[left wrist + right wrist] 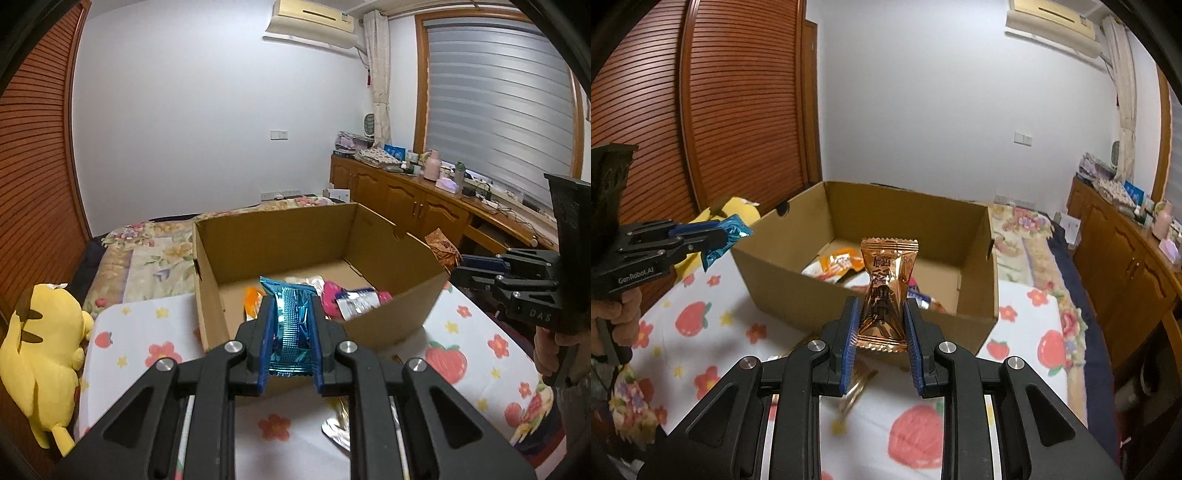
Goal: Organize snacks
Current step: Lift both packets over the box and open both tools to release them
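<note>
Left wrist view: the left gripper [290, 325], black linkage arms with ribbed blue pads, is clamped on a blue snack packet [290, 317] of crinkled metallic foil with a serrated lower seam; the packet stands upright between the pads, in front of the near wall of the cardboard box [391, 314]. This open-topped box is plain brown corrugated board. On its floor lie an orange packet [253, 301], a pink packet [332, 299] and a white-and-blue sachet [356, 301]. The box rests on a white cloth [147, 332] printed with strawberries and flowers. A yellow plush toy [40, 354] lies at the cloth's left edge. At the right edge, the right gripper [458, 264] holds an orange-brown wrapper beside the box's right wall. Right wrist view: the right gripper [881, 325] is closed on a copper snack packet [888, 288], glossy foil pinched narrow at mid-height, flaring to zigzag seams at top and bottom, upright before the box [798, 295]. Loose packets [838, 266] lie inside. At left, the left gripper [720, 236] grips the blue foil packet [733, 232] near the box's left corner.
</note>
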`<state>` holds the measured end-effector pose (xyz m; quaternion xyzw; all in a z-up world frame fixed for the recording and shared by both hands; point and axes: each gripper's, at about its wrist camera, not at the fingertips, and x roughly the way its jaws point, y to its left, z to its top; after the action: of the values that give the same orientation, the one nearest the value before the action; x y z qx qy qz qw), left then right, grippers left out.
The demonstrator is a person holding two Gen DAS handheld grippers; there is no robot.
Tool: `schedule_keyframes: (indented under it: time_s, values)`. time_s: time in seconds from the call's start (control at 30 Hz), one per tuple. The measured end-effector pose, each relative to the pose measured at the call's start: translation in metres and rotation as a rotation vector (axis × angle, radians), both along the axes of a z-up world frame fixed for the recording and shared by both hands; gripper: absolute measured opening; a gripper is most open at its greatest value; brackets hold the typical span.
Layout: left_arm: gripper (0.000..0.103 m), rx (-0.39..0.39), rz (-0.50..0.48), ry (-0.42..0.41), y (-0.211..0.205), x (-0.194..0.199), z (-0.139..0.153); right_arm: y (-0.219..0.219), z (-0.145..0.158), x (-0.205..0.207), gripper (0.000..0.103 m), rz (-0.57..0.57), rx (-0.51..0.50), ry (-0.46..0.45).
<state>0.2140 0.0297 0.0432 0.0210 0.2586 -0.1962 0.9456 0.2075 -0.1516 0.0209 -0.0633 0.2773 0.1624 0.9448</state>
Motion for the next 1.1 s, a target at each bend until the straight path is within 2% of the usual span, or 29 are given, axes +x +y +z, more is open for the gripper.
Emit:
schedule_keyframes:
  time_s: [0.33,0.63,0.83,1.1]
  values:
    - [0.015,0.031,0.041,0.003,-0.004,0.033,0.000,0.000,0.000,0.026,0.023,-0.018,-0.001,0.004]
    - [0.015,0.038,0.053,0.019,-0.010,0.056,-0.004,-0.009,-0.009,0.053,0.023,-0.053,0.049,0.042]
    - [0.015,0.046,0.049,0.062,-0.019,0.084,-0.003,-0.007,-0.010,0.080,0.023,-0.063,0.059,0.072]
    - [0.015,0.086,0.018,0.147,-0.036,0.103,-0.017,0.012,-0.026,0.116,0.023,-0.047,0.031,0.171]
